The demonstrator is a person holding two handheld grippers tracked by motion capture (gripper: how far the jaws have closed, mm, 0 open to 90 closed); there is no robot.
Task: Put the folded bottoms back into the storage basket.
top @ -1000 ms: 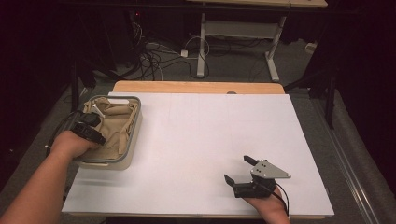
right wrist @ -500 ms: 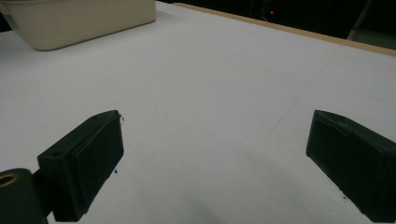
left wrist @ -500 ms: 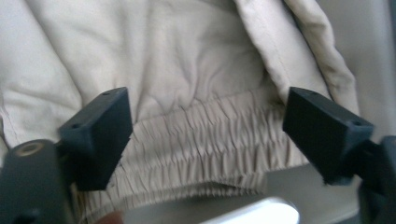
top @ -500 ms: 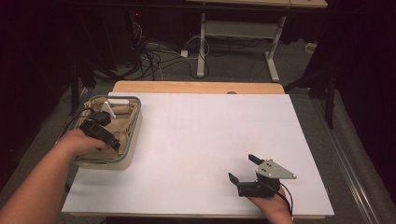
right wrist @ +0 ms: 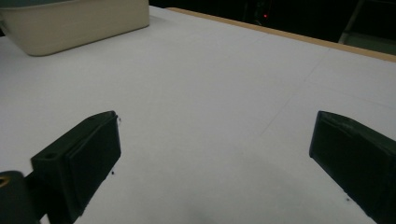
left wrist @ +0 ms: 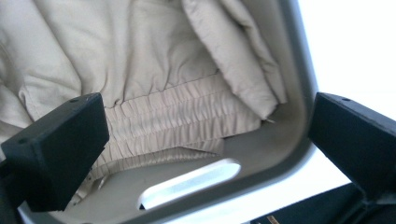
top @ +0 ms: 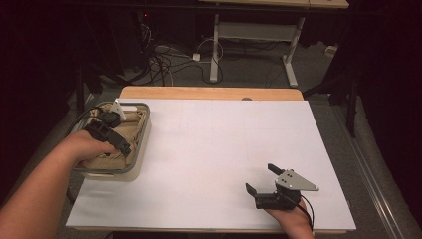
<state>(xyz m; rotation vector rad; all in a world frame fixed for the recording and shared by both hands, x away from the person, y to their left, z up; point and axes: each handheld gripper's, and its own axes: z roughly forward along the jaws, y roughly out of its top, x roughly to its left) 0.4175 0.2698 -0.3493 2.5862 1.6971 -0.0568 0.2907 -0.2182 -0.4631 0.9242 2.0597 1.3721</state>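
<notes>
There was one worktop (top: 219, 149), covered by one white sheet. On it stood one bin (top: 140, 149), and in the bin lay one beige cloth (left wrist: 154, 84). Two hand-held grippers were there: the left hand-held gripper (top: 112, 130) and the right hand-held gripper (top: 263, 179).

My tabletop (top: 214, 164) is covered with a plain white sheet, and a strip of bare light wood shows along its far edge. At my left, near the edge, a cream bin (top: 130, 169) with a grey rim sits directly on the white surface, with crumpled beige cloth (left wrist: 154, 88) bundled inside it. From my right side I see the bin's pale wall (right wrist: 74, 23) at the far left corner of the sheet.
</notes>
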